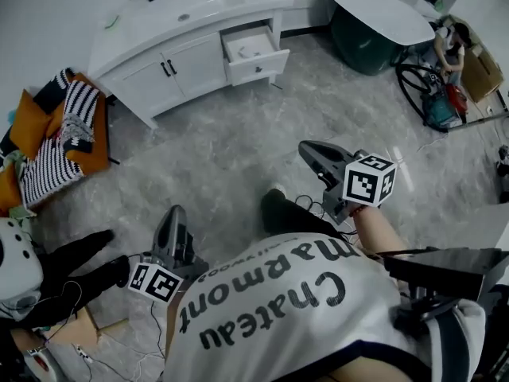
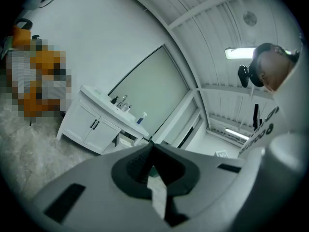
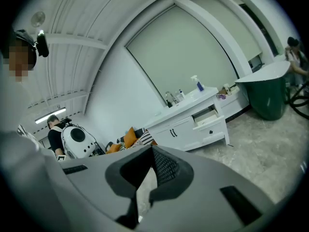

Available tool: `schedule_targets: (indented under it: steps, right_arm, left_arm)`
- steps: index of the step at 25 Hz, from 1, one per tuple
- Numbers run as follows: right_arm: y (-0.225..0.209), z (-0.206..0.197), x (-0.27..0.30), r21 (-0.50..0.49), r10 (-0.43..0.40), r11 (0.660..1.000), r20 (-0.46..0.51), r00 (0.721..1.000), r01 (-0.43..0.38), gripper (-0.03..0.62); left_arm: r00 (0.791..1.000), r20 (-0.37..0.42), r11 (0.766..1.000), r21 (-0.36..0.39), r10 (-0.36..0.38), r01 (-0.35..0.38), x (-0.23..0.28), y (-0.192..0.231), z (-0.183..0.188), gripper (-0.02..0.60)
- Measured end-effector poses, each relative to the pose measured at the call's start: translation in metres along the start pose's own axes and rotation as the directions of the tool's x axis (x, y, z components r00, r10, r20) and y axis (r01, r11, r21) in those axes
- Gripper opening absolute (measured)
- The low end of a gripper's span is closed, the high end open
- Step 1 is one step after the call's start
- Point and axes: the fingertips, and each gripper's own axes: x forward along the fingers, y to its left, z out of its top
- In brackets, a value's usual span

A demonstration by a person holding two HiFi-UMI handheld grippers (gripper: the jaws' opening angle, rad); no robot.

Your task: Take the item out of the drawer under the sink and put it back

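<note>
A: How do the 2 grippers stand?

B: The left gripper has its jaws pressed together at the tips, with nothing between them. The right gripper is the same: jaws closed and empty.

A: Where are they held?

B: Both are low in front of the person, above the grey marbled floor, and both point toward the vanity. The left one is by the person's left side. The right one reaches further forward, with its marker cube facing up.

A: And the drawer?

B: The drawer stands pulled out at the right end of the vanity, just beside the 2 cabinet doors and well apart from both grippers. A pale item lies inside it, too small to tell what it is.

A: What is above it?

B: The sink is set in the white tabletop, with a spray bottle and a few smaller bottles along the back edge.

A: Anything around the vanity?

B: Striped and orange cushions are heaped to its left. To its right is a dark green table with a white top, and beyond that a second person crouches near a cardboard box.
</note>
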Motion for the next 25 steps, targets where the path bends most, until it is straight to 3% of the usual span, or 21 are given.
schedule_targets:
  steps: [3, 7, 11, 25]
  right_arm:
    - [-0.01, 0.005, 0.002, 0.02, -0.016, 1.0, 0.005, 1.0, 0.016, 0.011]
    - [-0.018, 0.028, 0.022, 0.064, 0.015, 0.998, 0.088, 0.996, -0.02, 0.011]
    - [-0.025, 0.039, 0.04, 0.064, 0.037, 0.997, 0.096, 0.995, -0.043, 0.011]
    - [-0.122, 0.106, 0.116, 0.061, 0.053, 0.997, 0.035, 0.998, -0.055, 0.011]
  left_arm:
    - [1.0, -0.003, 1.0, 0.006, 0.007, -0.007, -0.001, -0.003, 0.002, 0.008]
    - [1.0, 0.011, 0.999, 0.041, 0.018, -0.019, 0.002, 0.0, 0.011, 0.008]
    - [0.999, 0.014, 0.998, 0.041, 0.042, -0.043, 0.014, 0.007, 0.016, 0.008]
    - [0.998, -0.002, 0.996, 0.055, 0.07, -0.069, 0.154, 0.03, 0.054, 0.008]
